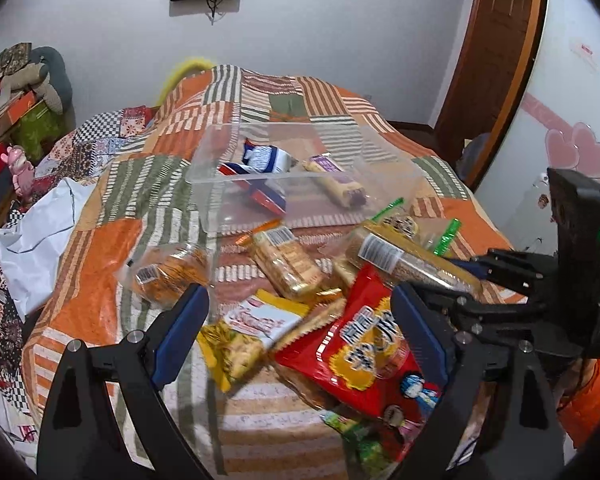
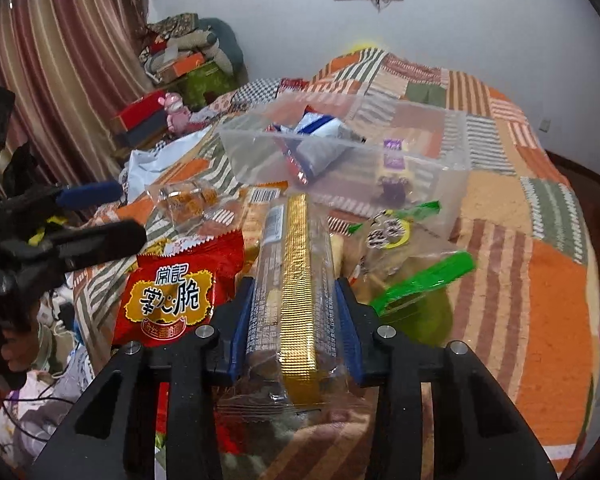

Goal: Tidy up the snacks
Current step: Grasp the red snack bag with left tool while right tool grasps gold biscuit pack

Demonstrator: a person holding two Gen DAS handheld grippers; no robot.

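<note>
On the bed, before the clear tub [image 2: 452, 168]: right gripper [image 2: 296, 328] jaws clamped mid-length on gold-striped biscuit sleeve [image 2: 298, 272]. Light, crinkly, slippery film; contents brittle. Left gripper [image 1: 300, 336] jaws wide, empty.

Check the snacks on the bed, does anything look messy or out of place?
Yes. Only two packets lie in the clear bin. The rest sit heaped on the quilt in front of it, overlapping at odd angles, the red bag on top of others. Nothing looks torn or spilled.
</note>
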